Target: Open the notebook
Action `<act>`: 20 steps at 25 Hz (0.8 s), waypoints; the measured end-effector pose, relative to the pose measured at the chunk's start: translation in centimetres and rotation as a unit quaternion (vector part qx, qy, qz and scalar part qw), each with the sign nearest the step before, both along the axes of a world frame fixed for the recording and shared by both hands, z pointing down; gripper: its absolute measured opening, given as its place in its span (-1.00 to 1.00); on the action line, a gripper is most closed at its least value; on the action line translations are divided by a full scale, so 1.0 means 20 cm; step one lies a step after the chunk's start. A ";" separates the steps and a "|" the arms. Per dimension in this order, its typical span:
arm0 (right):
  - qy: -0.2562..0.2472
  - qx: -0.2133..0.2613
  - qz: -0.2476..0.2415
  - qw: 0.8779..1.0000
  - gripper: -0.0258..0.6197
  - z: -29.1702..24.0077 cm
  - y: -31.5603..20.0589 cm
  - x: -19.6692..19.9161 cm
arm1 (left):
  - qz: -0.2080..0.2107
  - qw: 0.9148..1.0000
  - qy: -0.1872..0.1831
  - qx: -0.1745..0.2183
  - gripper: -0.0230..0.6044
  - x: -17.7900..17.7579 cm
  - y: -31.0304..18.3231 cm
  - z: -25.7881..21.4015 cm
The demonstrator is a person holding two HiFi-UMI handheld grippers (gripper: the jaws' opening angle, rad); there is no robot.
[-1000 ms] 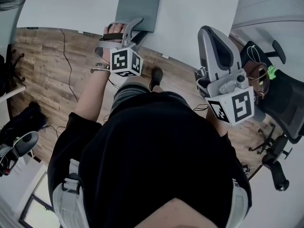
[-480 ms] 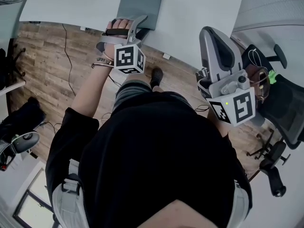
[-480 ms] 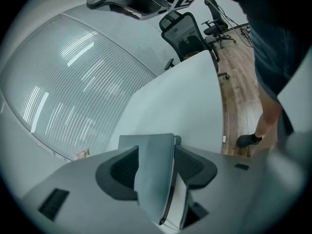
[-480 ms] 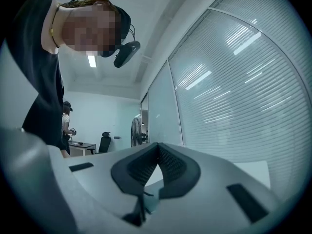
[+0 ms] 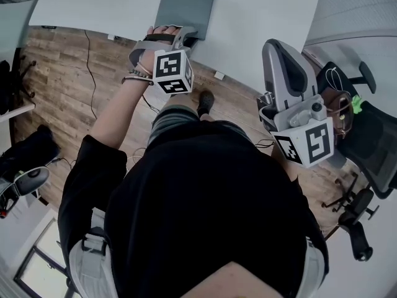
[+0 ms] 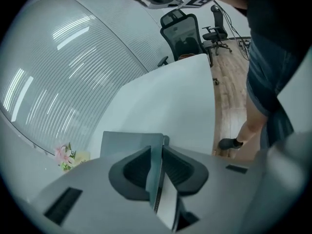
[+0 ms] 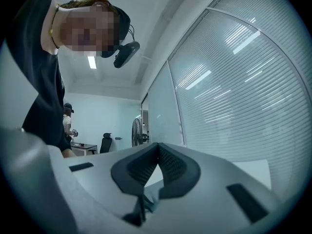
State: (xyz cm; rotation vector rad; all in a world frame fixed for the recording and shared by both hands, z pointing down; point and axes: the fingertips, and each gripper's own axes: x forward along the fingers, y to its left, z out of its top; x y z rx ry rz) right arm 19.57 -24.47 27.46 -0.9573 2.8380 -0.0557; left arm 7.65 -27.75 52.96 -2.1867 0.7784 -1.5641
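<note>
White counter [image 5: 260, 11] bears the grey notebook [image 5: 186, 5] at its near edge, long axis running toward the far edge, apparently not yet opened: the left gripper [image 6: 158, 167] jaws, just closing, pinch its near cover edge, the right gripper [image 7: 157, 152] jaws meet empty, so swinging the cover open remains.

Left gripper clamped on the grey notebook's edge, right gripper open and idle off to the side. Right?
No: the right gripper is shut, not open; the right gripper view shows its pads meeting on nothing. The rest stands: the left gripper, whose jaws have just been closing, clamps the grey notebook's edge, and the right idles off to the side.
</note>
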 end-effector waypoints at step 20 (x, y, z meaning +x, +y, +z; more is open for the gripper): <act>-0.009 -0.007 -0.015 1.000 -0.91 -0.01 -0.02 -0.02 | -0.082 0.987 0.118 -0.065 -0.77 -0.01 -0.02 -0.02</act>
